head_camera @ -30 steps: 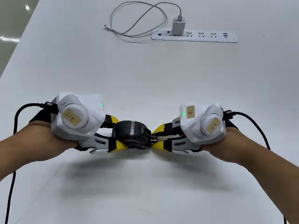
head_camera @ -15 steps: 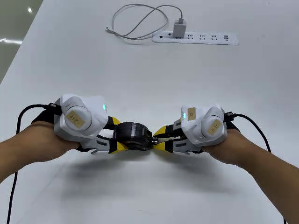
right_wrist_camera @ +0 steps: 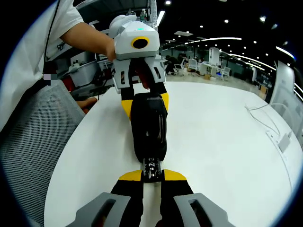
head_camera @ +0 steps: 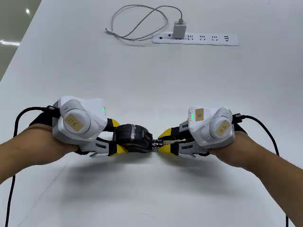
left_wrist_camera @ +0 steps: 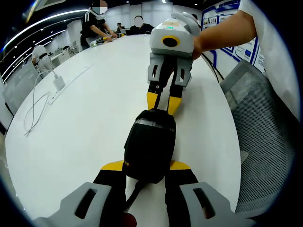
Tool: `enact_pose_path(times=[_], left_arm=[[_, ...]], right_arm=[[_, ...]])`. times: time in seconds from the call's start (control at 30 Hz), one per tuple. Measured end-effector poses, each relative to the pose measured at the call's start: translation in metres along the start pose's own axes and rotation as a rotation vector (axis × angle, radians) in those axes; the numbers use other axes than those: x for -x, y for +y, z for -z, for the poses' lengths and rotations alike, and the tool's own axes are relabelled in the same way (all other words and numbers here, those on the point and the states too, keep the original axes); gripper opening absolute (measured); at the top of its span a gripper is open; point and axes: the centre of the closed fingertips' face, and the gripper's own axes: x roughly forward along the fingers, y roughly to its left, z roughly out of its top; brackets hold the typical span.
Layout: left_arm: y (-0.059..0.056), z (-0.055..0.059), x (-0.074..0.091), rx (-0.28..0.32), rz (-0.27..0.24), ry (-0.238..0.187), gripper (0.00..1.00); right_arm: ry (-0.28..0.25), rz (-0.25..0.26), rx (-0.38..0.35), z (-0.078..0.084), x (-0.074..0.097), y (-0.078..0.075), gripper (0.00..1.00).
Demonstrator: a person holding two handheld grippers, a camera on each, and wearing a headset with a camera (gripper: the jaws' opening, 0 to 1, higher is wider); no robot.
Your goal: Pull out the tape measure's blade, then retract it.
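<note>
While both hand-held tools face each other over the white table [head_camera: 142, 71], the black tape measure [head_camera: 132, 137] sits between them, near the table's front edge, with its shadow on the surface below. The left gripper [head_camera: 117, 136] is clamped on the tape measure case, one yellow tip on each side of it. In the left gripper view the case [left_wrist_camera: 150, 146] is wedged between that gripper's [left_wrist_camera: 147, 165] tips, and the right gripper [left_wrist_camera: 161, 101] comes in from the far side, nose to nose with it.

The right gripper [head_camera: 163, 142] has its jaws pinched together on the blade hook [head_camera: 154, 142]. In the right gripper view the small metal hook [right_wrist_camera: 151, 168] is caught between the yellow tips [right_wrist_camera: 151, 176], right at the mouth of the case [right_wrist_camera: 148, 125]; hardly any blade is out. The left gripper [right_wrist_camera: 144, 103] holds the far end there.

A hand grips each tool and a black cable trails back from each. At the far edge of the table lies a white power strip [head_camera: 196, 38] with a charger [head_camera: 180, 26] plugged in and a looped white cable [head_camera: 137, 19]. A grey mesh chair [left_wrist_camera: 255, 142] stands beside the table.
</note>
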Motion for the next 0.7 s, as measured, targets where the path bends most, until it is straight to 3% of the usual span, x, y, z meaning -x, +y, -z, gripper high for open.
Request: enact_pose_path(times=[0.7], left_arm=[[-0.002, -0.003, 0.000, 0.007, 0.001, -0.004, 0.26]], right_arm=[[0.036, 0.022, -0.008, 0.018, 0.023, -0.002, 0.09]])
